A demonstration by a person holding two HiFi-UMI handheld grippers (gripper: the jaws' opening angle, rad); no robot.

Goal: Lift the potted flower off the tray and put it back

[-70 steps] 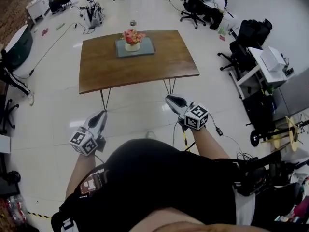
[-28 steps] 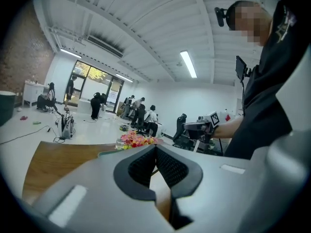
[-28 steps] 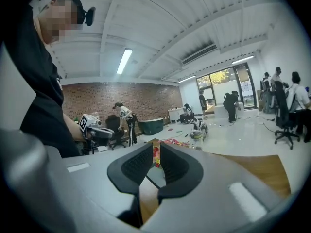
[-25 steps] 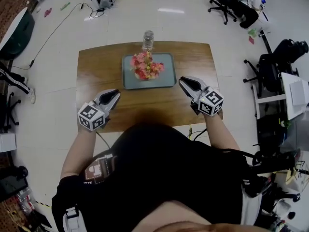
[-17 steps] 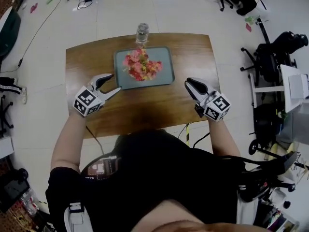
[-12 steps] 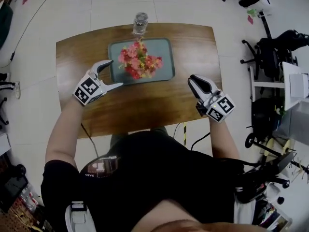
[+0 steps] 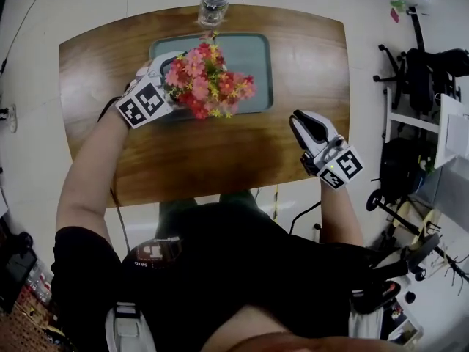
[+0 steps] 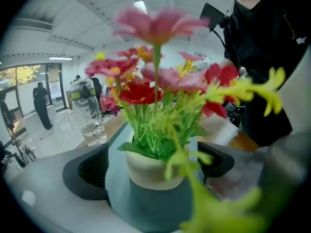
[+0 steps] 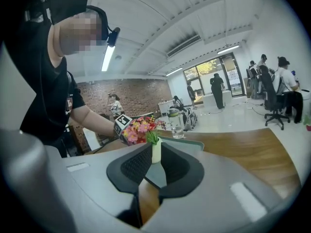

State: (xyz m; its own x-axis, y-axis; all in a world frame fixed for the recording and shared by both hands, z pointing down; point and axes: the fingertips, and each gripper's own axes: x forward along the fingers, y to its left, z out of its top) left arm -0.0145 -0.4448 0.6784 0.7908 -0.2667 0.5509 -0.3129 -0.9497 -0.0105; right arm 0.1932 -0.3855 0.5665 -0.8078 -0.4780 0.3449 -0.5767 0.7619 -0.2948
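The potted flower (image 7: 209,83), pink and red blooms in a cream pot (image 8: 150,171), stands on the grey-blue tray (image 7: 256,57) at the table's far side. My left gripper (image 8: 153,166) reaches in from the left, its marker cube (image 7: 144,101) beside the blooms. Its jaws have just been opening and now stand wide on either side of the pot, with a thin gap at each pad (image 8: 90,171). My right gripper (image 7: 303,119) hangs over the table's right side with nothing in it, its jaws drawn together to a slit. It looks at the pot (image 9: 156,152) from a distance.
A clear water bottle (image 7: 212,2) stands just beyond the tray's far edge, also seen close behind the pot as the bottle (image 8: 90,115). The wooden table (image 7: 205,152) shows bare wood in front of the tray. Office chairs (image 7: 432,72) stand to the right, people (image 9: 272,86) far behind.
My left gripper moved forward and down to the pot and its jaws went from shut to wide open around it. The right gripper sank a little. My head came closer over the table.
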